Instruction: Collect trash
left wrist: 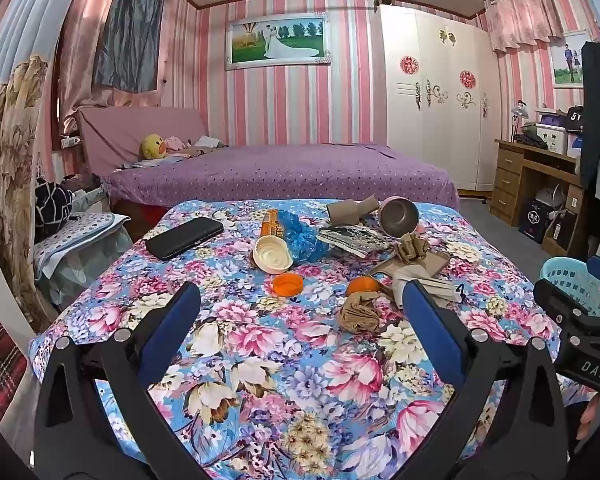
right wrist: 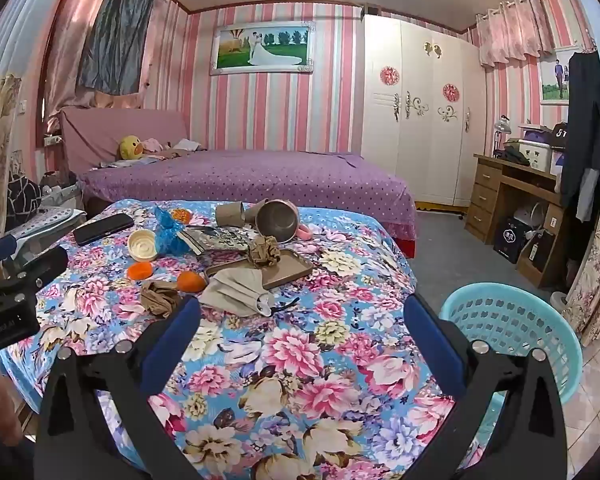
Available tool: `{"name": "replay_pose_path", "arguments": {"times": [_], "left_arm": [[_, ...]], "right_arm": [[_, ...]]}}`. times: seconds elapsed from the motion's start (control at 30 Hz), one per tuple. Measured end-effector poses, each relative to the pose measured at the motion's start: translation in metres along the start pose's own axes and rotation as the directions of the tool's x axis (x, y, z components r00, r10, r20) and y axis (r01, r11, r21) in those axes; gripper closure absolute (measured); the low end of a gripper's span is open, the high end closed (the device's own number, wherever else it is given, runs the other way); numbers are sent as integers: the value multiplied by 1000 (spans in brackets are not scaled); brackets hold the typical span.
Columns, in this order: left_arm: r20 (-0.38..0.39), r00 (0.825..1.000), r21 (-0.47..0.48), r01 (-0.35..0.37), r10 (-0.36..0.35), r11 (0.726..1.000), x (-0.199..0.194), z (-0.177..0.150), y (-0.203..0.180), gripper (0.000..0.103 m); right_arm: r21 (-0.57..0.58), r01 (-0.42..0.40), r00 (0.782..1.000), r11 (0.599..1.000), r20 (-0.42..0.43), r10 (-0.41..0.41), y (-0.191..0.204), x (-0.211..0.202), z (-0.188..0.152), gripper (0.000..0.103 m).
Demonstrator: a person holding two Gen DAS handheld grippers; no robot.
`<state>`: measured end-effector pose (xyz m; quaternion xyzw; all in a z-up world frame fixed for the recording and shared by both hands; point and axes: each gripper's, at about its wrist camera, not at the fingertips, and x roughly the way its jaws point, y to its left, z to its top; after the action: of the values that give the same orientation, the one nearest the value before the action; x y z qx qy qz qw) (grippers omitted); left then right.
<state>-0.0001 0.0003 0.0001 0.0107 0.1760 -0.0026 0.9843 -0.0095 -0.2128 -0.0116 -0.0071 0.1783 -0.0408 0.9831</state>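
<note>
Trash lies on a floral-cloth table: a crumpled brown paper wad, an orange cap, an orange peel piece, a blue plastic bag, a white lid, a grey face mask, another brown wad on a brown tray. My left gripper is open and empty above the near table, just short of the paper wad. My right gripper is open and empty. A light-blue basket stands right of the table.
A black phone, a metal cup with pink handle, cardboard tubes and a booklet lie at the table's far side. A purple bed stands behind, a wooden desk at right.
</note>
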Motion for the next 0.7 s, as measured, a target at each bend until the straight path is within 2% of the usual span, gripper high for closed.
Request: {"name": "replay_pose_path", "arguments": {"times": [0.7], "left_arm": [[5,1000,8,-1,1,1000,-2,-2,1,5]], "right_arm": [[12,6,1000,1000,-6,-6,-7,0,-2,4]]}}
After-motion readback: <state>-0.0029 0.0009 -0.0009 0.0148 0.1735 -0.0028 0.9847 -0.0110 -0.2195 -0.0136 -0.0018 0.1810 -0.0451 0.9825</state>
